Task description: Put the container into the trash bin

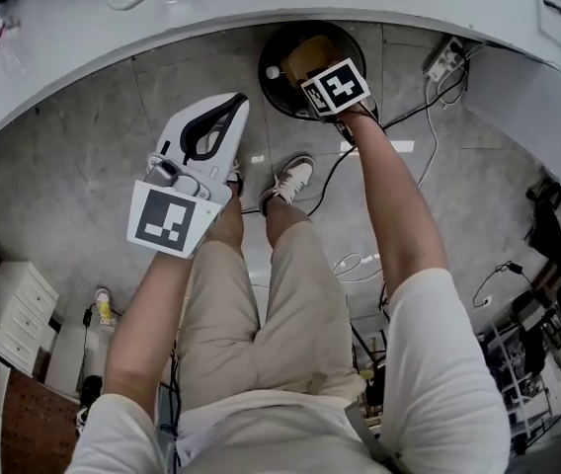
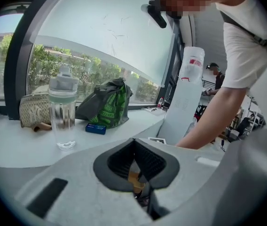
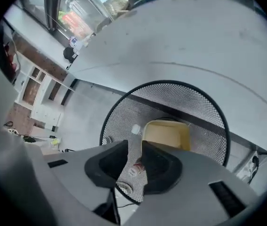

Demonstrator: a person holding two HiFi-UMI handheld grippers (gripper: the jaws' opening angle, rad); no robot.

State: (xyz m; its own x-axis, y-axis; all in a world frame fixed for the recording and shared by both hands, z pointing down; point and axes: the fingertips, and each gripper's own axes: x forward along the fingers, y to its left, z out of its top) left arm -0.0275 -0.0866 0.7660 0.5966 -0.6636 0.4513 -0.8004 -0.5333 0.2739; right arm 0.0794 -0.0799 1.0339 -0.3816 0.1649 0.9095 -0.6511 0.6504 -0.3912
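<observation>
A white table (image 1: 83,57) curves across the top of the head view, above a floor (image 1: 83,196) of grey tiles. A white drawer unit (image 1: 14,299) stands at the floor's lower left. Dark cables (image 1: 429,126) trail over the tiles on the right, up to a power strip (image 1: 445,59) under the table's right end.

In the left gripper view, the table's far edge runs along a window with trees behind it. Along that edge, left to right, are a tan patterned pouch (image 2: 32,109), a clear bottle (image 2: 63,112) with a pale green lid, a small blue box (image 2: 96,128) and a slumped green and grey bag (image 2: 107,102). Past the table's right end rises a tall white unit (image 2: 185,98).

The unit has a red mark near its top, and the blue box carries print, but both are too small to read. The cubes on both grippers show only black-and-white square markers.

The left gripper (image 2: 134,142) is raised over the person's left leg. Its dark pads (image 2: 150,161) meet at the tips, and I can make out nothing pinched there.

The black mesh trash bin (image 3: 171,102) stands on the floor, tucked partly under the table's curved near edge. The pale yellow container (image 3: 166,134) lies inside it on the bottom, open side up, with a small white scrap (image 3: 135,129) just beside it.

The right gripper (image 3: 134,147) hangs above the bin, pointing steeply down. Its fingers (image 3: 112,161) are spread with a clear gap. Only the bin's mesh shows through that gap, and the fingers touch nothing.
</observation>
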